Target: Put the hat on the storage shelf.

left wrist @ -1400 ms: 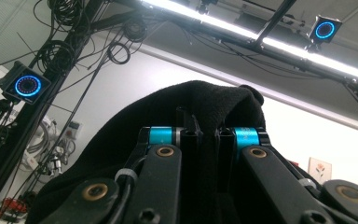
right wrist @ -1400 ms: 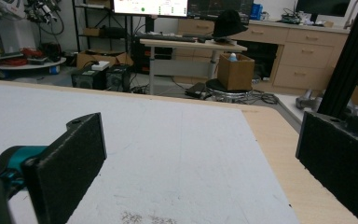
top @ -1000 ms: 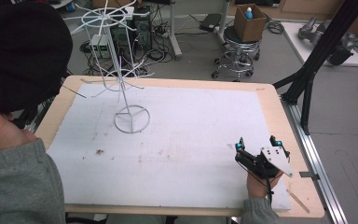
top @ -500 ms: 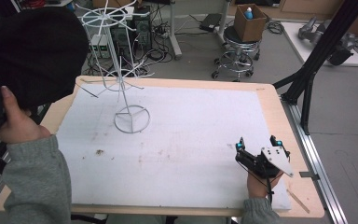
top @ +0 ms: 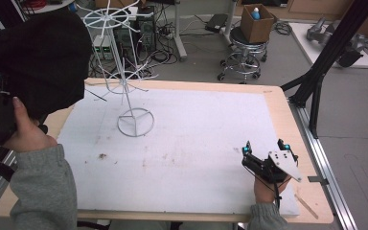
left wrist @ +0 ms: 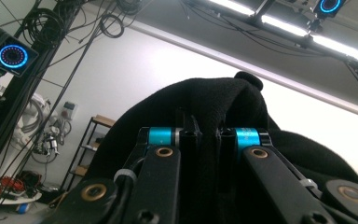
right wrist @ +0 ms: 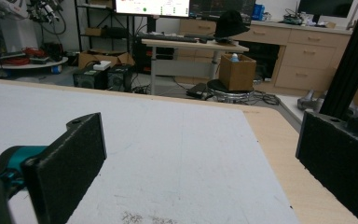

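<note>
Left tongs (left wrist: 200,135) pinch a black knit hat (top: 38,57) at the left edge of the surface (top: 196,134); the white wire rack (top: 124,72) — thin, upright, ring-footed — stands just to its right, nearer this hand. Right tongs (top: 263,148) — foam-padded — rest spread, well apart.

Even, bright overhead light falls on the white table (top: 206,143) in the high view, leaving only faint, soft shadows under the wire stand (top: 124,91), and the picture is slightly soft throughout. In the left gripper view, ceiling light strips (left wrist: 284,28) glare against a pale wall, so the black cloth (left wrist: 223,107) and the jaws in front of it turn into a dark mass with little detail. The right gripper view is clear in the distance, while its own near black pads (right wrist: 70,163) are blurred and the straight table edge bows a little toward the frame's sides.
</note>
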Action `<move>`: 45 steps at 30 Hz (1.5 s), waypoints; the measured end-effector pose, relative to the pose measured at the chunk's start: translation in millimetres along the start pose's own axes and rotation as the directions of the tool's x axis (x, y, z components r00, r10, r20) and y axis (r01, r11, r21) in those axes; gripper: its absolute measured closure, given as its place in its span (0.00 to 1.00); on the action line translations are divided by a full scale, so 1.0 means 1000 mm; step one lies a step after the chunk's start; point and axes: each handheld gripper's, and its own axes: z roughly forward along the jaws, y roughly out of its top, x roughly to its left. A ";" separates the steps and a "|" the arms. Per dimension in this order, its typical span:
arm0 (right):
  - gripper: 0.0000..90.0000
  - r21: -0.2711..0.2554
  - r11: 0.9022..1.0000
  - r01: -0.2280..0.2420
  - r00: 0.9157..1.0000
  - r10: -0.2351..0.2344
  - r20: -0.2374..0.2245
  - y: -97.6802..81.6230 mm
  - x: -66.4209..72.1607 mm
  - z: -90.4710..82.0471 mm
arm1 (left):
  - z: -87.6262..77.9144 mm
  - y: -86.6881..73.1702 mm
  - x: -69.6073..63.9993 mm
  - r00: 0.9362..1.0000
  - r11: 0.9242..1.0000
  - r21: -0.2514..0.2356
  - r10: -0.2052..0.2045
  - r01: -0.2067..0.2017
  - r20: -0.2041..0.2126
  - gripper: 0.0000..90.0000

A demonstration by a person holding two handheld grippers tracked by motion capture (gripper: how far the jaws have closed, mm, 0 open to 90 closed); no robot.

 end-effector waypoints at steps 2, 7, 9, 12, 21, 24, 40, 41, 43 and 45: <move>0.01 -0.004 1.000 0.005 1.000 -0.005 0.001 0.000 0.000 0.000 | -0.002 -0.003 0.001 1.000 1.000 0.006 0.007 -0.007 -0.001 0.93; 0.01 -0.002 1.000 0.001 1.000 -0.001 0.000 0.000 0.000 0.000 | -0.005 -0.011 0.004 1.000 1.000 0.019 0.006 -0.006 0.005 0.92; 0.01 0.000 1.000 0.001 1.000 -0.001 -0.001 0.000 0.000 0.000 | -0.007 -0.013 0.005 1.000 1.000 0.027 0.006 -0.006 0.009 0.91; 0.01 -0.002 1.000 0.001 1.000 -0.001 -0.001 0.000 0.000 0.000 | -0.009 -0.016 0.007 1.000 0.999 0.042 0.003 -0.004 0.008 0.89; 0.01 -0.002 1.000 0.004 1.000 -0.004 -0.001 0.000 0.001 0.000 | -0.011 -0.024 0.010 1.000 0.998 0.059 0.007 -0.008 0.020 0.85; 0.01 0.001 1.000 0.007 1.000 -0.007 0.000 0.000 0.001 0.000 | -0.011 -0.025 0.010 1.000 0.998 0.061 -0.004 0.003 0.023 0.83; 0.01 0.001 1.000 0.008 1.000 -0.008 -0.001 0.000 0.000 0.000 | -0.015 -0.033 0.013 0.999 0.997 0.079 -0.002 -0.001 0.033 0.79; 0.01 0.000 1.000 0.008 1.000 -0.008 -0.001 0.000 0.000 0.000 | -0.016 -0.034 0.014 0.999 0.997 0.075 -0.003 0.000 0.033 0.77; 0.01 0.000 1.000 0.010 1.000 -0.010 0.000 0.000 0.000 0.000 | -0.017 -0.033 0.014 0.999 0.997 0.073 -0.003 0.000 0.040 0.76; 0.01 -0.001 1.000 0.008 1.000 -0.008 -0.001 0.000 0.000 0.000 | -0.017 -0.033 0.014 0.999 0.998 0.070 0.000 -0.003 0.043 0.76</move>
